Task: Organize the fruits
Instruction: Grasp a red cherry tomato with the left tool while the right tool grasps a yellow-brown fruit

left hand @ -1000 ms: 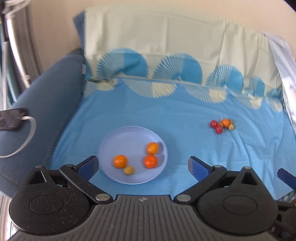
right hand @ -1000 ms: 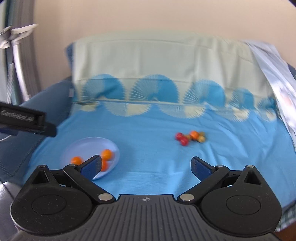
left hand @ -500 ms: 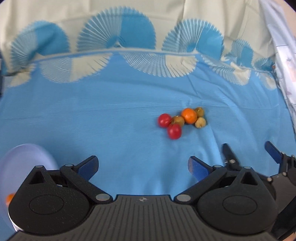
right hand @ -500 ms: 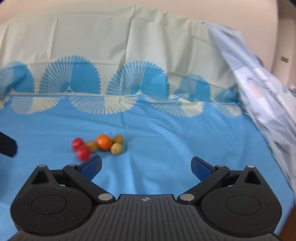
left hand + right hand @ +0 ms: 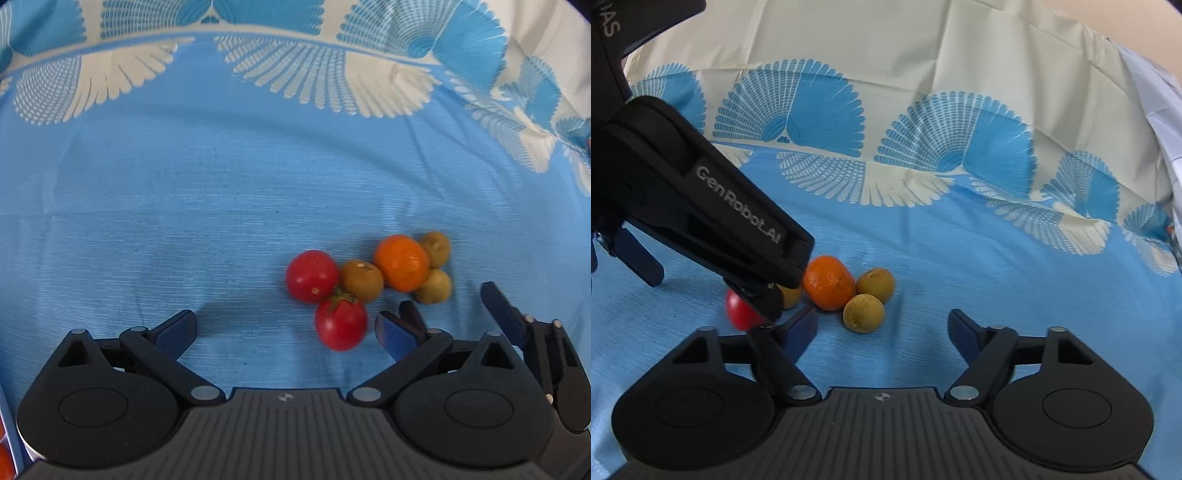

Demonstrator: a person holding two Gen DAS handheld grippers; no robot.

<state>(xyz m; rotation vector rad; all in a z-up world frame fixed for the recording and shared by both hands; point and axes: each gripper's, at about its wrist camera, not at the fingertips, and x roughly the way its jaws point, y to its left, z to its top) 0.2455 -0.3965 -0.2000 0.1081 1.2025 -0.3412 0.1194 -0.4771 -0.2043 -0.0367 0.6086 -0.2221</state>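
On the blue patterned cloth (image 5: 184, 184) lies a tight cluster of fruit: two red tomatoes (image 5: 312, 276), an orange (image 5: 402, 263) and three small brownish-green fruits (image 5: 361, 280), all touching one another. The left tool (image 5: 286, 325) hangs over the near left of the cluster, jaws wide apart and gripping nothing, one tomato just beside its right finger. The right tool (image 5: 882, 326) has just been closing to about half open, nothing between its jaws, with the fruits just beyond its left finger.
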